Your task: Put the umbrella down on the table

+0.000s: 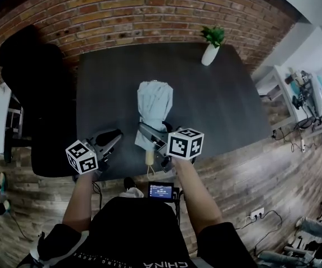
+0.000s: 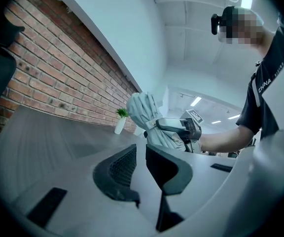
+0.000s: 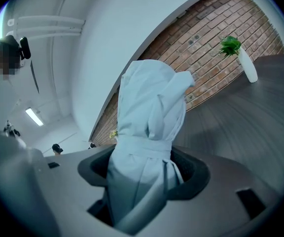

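A folded pale blue umbrella (image 1: 154, 108) with a strap round it points away from me over the near part of the dark table (image 1: 217, 105). Its light handle (image 1: 148, 158) hangs past the table's front edge. My right gripper (image 1: 152, 141) is shut on the umbrella's lower part; in the right gripper view the fabric (image 3: 149, 132) fills the space between the jaws of the right gripper (image 3: 147, 169). In the left gripper view the umbrella (image 2: 144, 112) is off the tabletop. My left gripper (image 1: 109, 140) is to the umbrella's left, and the left gripper (image 2: 141, 167) holds nothing, its jaws a narrow gap apart.
A small plant in a white vase (image 1: 211, 46) stands at the table's far right corner, by the brick wall. A black chair (image 1: 32, 77) is left of the table. Desks with equipment (image 1: 303, 96) stand to the right.
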A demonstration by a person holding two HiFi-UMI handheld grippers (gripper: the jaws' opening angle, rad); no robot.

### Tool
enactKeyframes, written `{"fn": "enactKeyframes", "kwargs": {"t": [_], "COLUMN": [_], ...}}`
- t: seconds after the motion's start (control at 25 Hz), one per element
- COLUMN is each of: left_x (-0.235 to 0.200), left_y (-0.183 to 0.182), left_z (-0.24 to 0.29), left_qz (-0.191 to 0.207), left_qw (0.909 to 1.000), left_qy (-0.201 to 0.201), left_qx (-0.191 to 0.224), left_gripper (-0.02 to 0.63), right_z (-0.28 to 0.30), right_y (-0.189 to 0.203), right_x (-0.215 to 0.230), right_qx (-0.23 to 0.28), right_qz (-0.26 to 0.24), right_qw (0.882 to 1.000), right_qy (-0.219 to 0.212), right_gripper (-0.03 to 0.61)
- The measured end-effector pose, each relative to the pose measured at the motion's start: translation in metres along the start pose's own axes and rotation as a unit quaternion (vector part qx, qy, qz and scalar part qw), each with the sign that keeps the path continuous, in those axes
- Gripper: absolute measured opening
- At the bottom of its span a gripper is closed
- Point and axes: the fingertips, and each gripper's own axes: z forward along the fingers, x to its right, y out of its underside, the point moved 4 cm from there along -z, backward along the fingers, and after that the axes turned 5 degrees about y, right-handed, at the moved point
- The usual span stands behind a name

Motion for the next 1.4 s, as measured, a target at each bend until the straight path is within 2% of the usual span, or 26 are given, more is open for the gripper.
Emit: {"fn": "enactKeyframes", "kwargs": {"t": [0.36,0.64,0.96,1.4], "left_x": [-0.03,-0.043,-0.048,-0.055], "left_y": [-0.001,-0.001,-0.009,-0.013], "left_z": [0.002,0.005,0.007,0.01], "left_qz": [-0.008,-0.015,-0.002,-0.007], "left_qw": [0.9999,0.9999,1.0,0.9999], "left_qy": [0.011,-0.002,-0.009,-0.012], "left_qx": [-0.001,0.005,-0.002,-0.005], "left_gripper": [0.066,0.066,0.066,0.066], "right_z": [0.03,0.044,0.055,0.062], "right_y": [0.001,-0.007,-0.015,-0.017], "right_x": [0.009,0.015,0.014,0.016], "right_qx": [-0.016,-0.016,-0.023,-0.034], "right_qz": [0.005,0.008,-0.002,-0.003], "right_qw": [1.0,1.0,1.0,0.999], "right_qy": [0.013,0.002,-0.015,-0.02], "right_gripper": [0.297,0.296,0.296,0.296]}}
